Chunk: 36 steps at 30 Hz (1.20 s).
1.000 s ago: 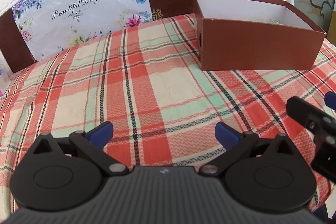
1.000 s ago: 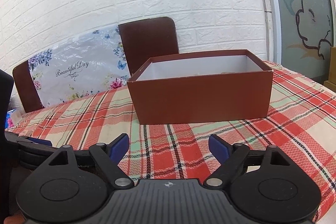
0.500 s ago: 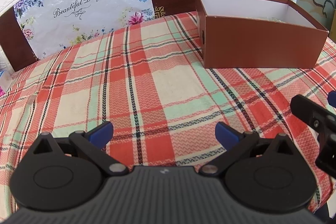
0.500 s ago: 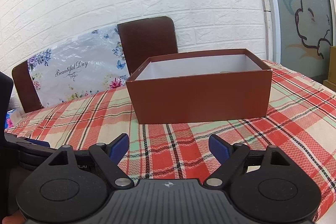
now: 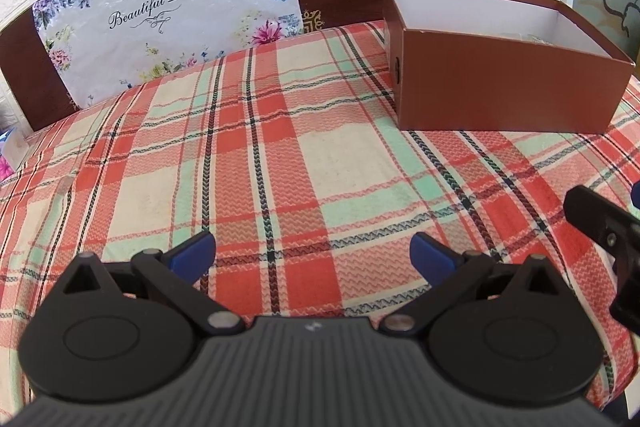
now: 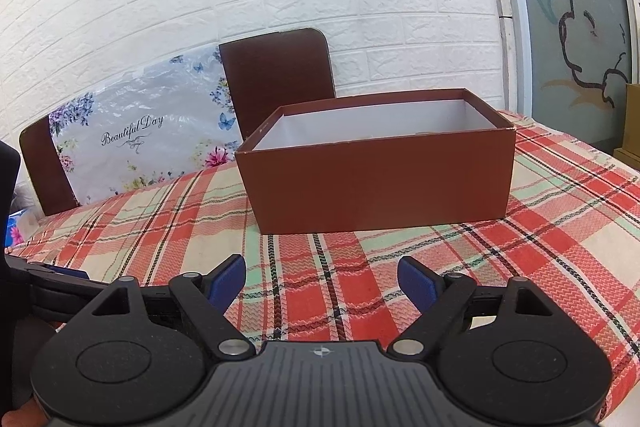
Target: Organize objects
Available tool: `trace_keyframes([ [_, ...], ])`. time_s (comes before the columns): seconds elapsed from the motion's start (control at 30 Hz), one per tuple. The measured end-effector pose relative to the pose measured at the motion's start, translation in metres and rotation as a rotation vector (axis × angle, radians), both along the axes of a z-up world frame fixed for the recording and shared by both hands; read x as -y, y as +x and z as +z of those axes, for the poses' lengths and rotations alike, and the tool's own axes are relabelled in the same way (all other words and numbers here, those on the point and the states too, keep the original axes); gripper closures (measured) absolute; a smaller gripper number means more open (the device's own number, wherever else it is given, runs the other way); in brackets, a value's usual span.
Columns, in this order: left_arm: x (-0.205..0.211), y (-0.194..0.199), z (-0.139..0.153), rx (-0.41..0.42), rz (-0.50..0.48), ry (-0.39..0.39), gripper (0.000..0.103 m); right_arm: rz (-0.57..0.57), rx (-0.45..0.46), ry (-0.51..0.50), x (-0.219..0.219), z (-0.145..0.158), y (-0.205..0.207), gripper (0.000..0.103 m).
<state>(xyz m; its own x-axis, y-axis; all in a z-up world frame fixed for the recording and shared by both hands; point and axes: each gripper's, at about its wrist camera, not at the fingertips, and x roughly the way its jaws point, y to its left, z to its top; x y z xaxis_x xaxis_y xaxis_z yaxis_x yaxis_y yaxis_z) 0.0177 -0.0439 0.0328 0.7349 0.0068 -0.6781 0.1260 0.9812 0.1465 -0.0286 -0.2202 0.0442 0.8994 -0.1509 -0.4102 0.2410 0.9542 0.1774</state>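
A brown open box (image 5: 508,95) with a white inside stands on the plaid tablecloth at the far right; something pale lies low inside it, mostly hidden. It also shows in the right wrist view (image 6: 380,183), straight ahead. My left gripper (image 5: 312,251) is open and empty over the near part of the cloth. My right gripper (image 6: 322,279) is open and empty, a short way in front of the box. Part of the right gripper (image 5: 604,231) shows at the right edge of the left wrist view.
The table is covered by a red, green and cream plaid cloth (image 5: 256,163). Two brown chairs (image 6: 276,75) stand behind it, with a floral plastic bag (image 5: 160,23) marked "Beautiful Day" leaning on them. A white brick wall is behind.
Both grippers have pulled back and risen slightly, so the box looks a little farther. Both stay open and empty.
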Motion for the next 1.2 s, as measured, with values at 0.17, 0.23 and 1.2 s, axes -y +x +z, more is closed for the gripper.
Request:
trace_keyframes([
  [0.17,-0.0014,-0.0005,0.0014,0.010,0.009,0.003,0.000,0.001,-0.001,0.000,0.0013,-0.0004,0.0005,0.020],
  [0.23,-0.0023,-0.0006,0.0021,0.015,0.012,0.000,0.000,-0.002,-0.002,0.002,0.0014,-0.0007,0.0004,0.020],
  [1.2,0.0010,-0.0050,0.0070,0.014,0.025,0.016,0.000,-0.022,-0.010,0.012,0.0063,-0.0025,-0.0023,0.019],
])
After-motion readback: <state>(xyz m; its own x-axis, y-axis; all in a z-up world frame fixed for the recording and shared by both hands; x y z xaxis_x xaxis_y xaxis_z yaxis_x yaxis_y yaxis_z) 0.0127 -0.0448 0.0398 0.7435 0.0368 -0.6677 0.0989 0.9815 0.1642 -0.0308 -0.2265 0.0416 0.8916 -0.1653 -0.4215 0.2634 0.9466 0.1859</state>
